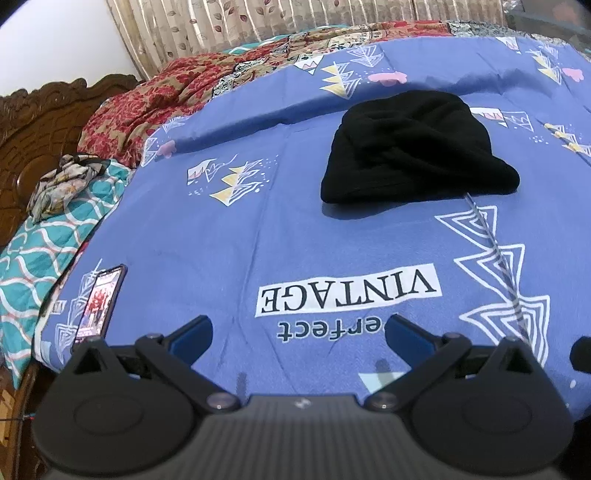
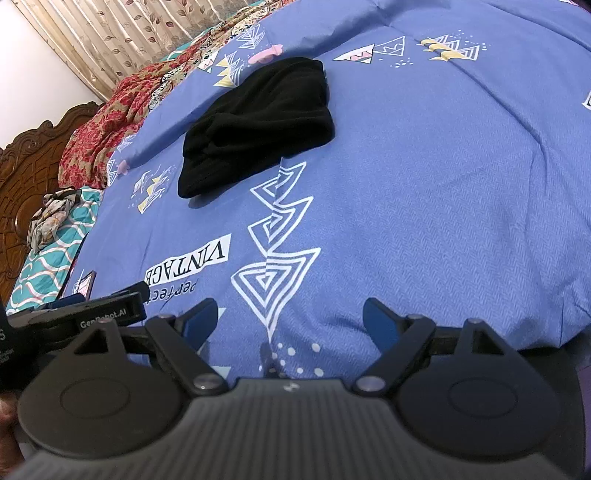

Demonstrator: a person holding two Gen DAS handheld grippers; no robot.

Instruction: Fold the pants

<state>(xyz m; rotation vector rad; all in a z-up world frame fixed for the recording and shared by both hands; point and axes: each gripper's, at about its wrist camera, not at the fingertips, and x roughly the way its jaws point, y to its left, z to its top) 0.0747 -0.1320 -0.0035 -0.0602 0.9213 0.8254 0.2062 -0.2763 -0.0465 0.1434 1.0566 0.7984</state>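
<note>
The black pants [image 1: 417, 147] lie in a compact folded bundle on the blue patterned bedsheet [image 1: 221, 229], well ahead of my left gripper [image 1: 299, 328], which is open and empty over the sheet's near part. In the right wrist view the pants [image 2: 258, 118] sit far ahead and to the left. My right gripper [image 2: 290, 317] is open and empty above the sheet [image 2: 424, 184]. The left gripper's body [image 2: 92, 314] shows at the right view's left edge.
A phone [image 1: 99, 302] lies on the sheet's left edge. A teal patterned cloth [image 1: 48, 243] with a crumpled scarf [image 1: 62, 184] lies at left, a red floral quilt [image 1: 147, 107] behind. A carved wooden headboard [image 1: 33, 125] and curtains [image 1: 258, 18] bound the bed.
</note>
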